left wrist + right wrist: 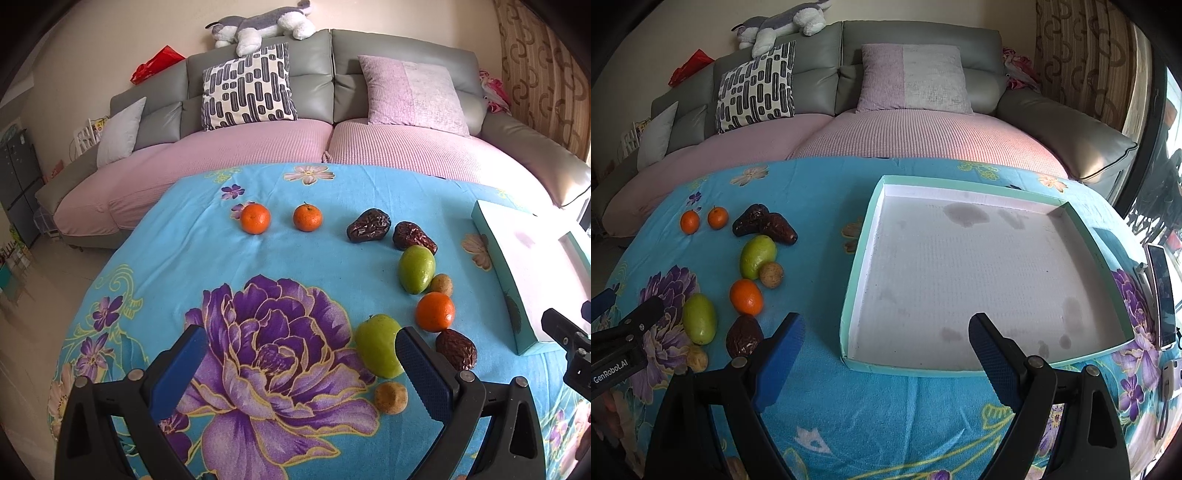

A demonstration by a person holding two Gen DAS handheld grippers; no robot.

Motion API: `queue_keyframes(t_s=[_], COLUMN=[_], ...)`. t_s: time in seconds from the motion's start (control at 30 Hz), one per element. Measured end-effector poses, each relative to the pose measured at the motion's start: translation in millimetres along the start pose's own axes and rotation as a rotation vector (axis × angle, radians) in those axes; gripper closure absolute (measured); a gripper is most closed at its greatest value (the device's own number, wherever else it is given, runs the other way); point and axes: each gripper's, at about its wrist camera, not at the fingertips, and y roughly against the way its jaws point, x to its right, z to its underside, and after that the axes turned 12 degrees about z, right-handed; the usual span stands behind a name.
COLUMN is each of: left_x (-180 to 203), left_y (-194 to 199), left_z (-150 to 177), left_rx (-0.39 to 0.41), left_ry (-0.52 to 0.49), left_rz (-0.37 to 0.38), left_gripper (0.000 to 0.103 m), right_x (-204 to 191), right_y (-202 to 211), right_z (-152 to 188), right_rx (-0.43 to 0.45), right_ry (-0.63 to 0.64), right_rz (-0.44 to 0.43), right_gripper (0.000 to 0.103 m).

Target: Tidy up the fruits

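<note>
Fruits [747,296] left of tray's rim [865,236].

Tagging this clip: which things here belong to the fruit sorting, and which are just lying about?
Job: oranges, green fruits, dried dates, small brown fruits, empty tray, both open tongs.

Lying about: sofa, cushions, plush dog, phone.

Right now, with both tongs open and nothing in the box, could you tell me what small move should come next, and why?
Probably ease the left tongs right and close on the nearest green fruit. It lies just beside the right-hand pad, both tongs are open and hold nothing, and the teal box holds no fruit yet.
</note>
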Motion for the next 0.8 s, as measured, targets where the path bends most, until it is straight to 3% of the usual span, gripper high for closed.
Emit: queue_keyframes(t_s=[0.23,0.47,0.57,0.8], left_x=[-26.3,-27.0,-27.7,-39.1], left_y=[1.8,-0.1,-2.7,-10.0], left_z=[1.6,3.9,4.4,8.3], left_rx=[-0.007,-0.032,-0.041,-0.069], left_ry=[0.105,0.118,0.127,0.182], left_rz=[-0.009,0.031,0.034,0.015], left_gripper=[0.0,0.003,0.003,0.004], right_x=[-25.9,-50.4,-58.4,-79.4], right_y=[0.5,3.7,2.3,-9.5], right_z=[-0.9,1.2,3.4,11.3], right_rx=[0.004,0.026,0.016,-0.034], right_ry=[0.031,0.093,0.118,0.164], right_rz=[-0.077,-0.14,-0.174,-0.232], right_gripper=[0.012,0.013,0.018,0.019])
